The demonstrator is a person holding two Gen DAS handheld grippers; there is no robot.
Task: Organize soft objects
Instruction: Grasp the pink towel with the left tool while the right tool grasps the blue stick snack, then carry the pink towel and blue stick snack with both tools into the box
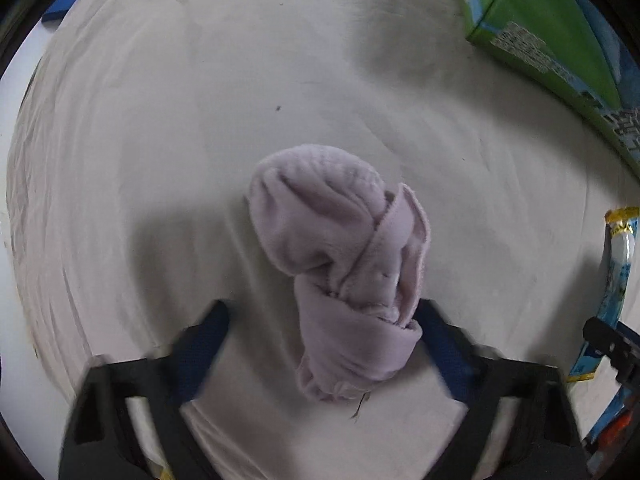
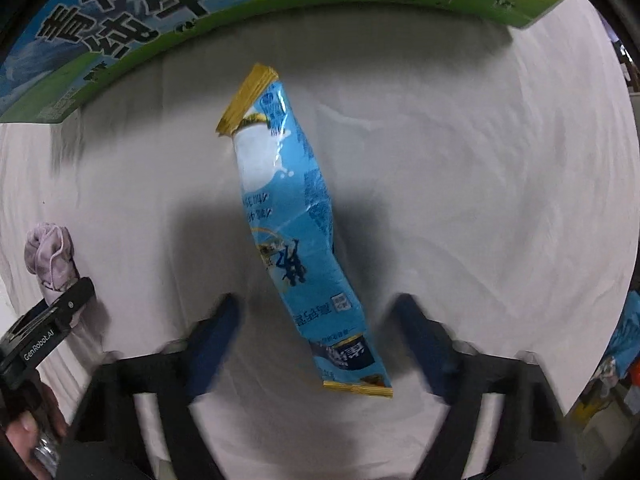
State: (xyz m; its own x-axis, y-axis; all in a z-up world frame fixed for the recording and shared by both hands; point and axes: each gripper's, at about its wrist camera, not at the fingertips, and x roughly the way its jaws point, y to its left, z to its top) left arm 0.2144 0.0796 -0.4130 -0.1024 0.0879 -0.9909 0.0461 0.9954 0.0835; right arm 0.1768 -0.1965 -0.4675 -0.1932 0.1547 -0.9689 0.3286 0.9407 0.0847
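Note:
A rolled lilac cloth (image 1: 336, 248) lies on the white sheet (image 1: 160, 120). My left gripper (image 1: 320, 320) points down over the cloth's near end, jaws open: the right pad sits beside the roll and the left pad stands clear of it. A long blue snack packet (image 2: 296, 216) with yellow sealed ends lies on the same sheet. My right gripper (image 2: 316, 300) straddles its near half, open, with a gap on both sides. The packet (image 1: 616, 280) also shows at the right edge of the left wrist view, and the cloth (image 2: 48, 256) at the left of the right wrist view.
A green and blue carton (image 2: 160, 20) printed with cows stands along the far side; its corner (image 1: 540, 20) is at the upper right of the left view. A hand (image 2: 24, 432) holds the left gripper's handle. The sheet's edge (image 2: 600, 320) runs down the right.

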